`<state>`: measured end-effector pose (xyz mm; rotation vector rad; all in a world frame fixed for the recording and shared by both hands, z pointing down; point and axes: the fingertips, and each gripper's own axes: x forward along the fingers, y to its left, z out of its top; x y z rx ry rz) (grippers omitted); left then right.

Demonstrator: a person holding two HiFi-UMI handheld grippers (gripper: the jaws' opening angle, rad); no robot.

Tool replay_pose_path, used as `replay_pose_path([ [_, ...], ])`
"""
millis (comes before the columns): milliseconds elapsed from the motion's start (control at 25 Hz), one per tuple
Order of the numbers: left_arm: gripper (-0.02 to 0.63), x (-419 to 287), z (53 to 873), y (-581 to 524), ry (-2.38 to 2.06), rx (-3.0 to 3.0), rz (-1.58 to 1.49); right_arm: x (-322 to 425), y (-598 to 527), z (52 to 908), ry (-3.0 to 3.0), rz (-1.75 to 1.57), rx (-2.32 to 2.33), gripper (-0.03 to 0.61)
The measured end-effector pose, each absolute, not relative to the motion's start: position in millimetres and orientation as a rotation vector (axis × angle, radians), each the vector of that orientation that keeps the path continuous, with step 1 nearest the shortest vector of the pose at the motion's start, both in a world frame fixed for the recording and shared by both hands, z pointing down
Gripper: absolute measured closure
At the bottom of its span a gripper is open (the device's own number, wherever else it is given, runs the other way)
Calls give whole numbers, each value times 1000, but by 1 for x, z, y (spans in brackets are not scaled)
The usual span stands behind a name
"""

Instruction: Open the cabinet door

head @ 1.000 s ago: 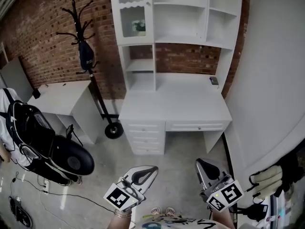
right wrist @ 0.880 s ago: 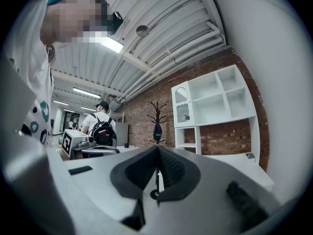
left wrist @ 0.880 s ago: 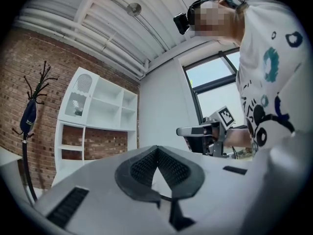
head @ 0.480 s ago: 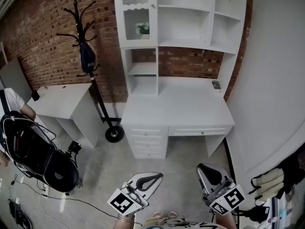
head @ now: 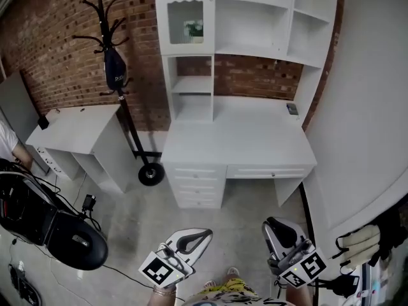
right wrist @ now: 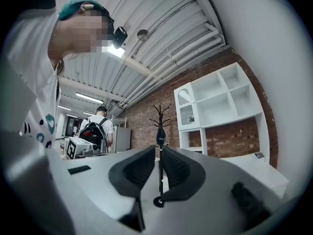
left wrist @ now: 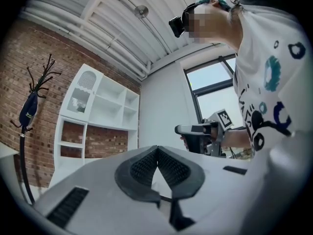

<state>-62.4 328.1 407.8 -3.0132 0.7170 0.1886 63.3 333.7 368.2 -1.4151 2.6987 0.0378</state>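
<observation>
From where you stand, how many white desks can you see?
2: a large desk under the shelves straight ahead, and a smaller desk to its left. More may lie outside the view.

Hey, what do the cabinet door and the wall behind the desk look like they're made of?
Cabinet door: matte white painted frame, likely wood or board. The pane is clear, probably glass, since a plant shows through it. Wall: exposed red brick, rough, with visible mortar lines.

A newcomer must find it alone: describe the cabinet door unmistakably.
Against the red brick wall stands a white desk with a shelf unit. The white glass-fronted cabinet door closes its upper left compartment. Only it has glass and a scalloped trim; neighbours are open shelves.
</observation>
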Motion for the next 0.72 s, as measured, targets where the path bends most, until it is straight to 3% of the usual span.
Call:
replay_pose_path([
  [720, 600, 2, 396, 173, 894, -2940, 200, 127, 181, 358, 2811, 269, -1285, 548],
])
